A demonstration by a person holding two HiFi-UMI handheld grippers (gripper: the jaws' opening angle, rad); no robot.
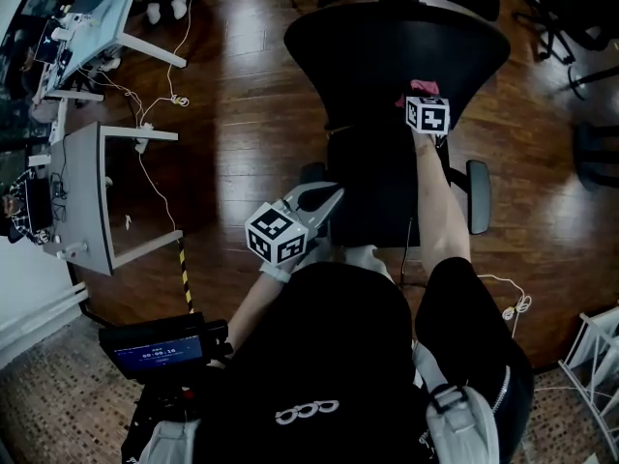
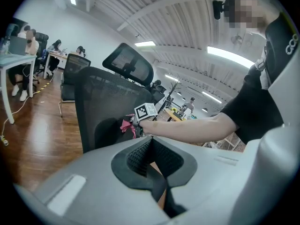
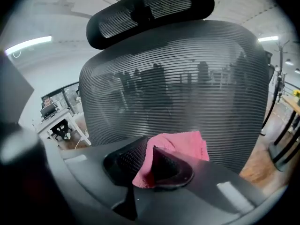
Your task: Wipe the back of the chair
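The right gripper [image 3: 155, 162] is clamped on a pink cloth [image 3: 187, 146] held against the chair's mesh back [image 3: 178, 74], right of its middle. The left gripper [image 2: 149, 146] is closed and empty, beside the chair. The digits on the small screen [image 1: 160, 353] are too small to read.

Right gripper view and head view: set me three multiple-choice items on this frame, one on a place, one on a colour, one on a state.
1. Where is the pink fabric cloth?
A. on the wooden floor
B. right in front of the black mesh chair back
C. on the white desk

2. What colour is the chair back's mesh?
A. black
B. white
C. red

3. How do the fingers of the right gripper stand?
A. apart and empty
B. shut on the cloth
C. shut on an armrest

Key:
1 B: the right gripper view shows the cloth held up just before the mesh.
2 A: the mesh reads black in every view.
3 B: the cloth is pinched between the two fingers.
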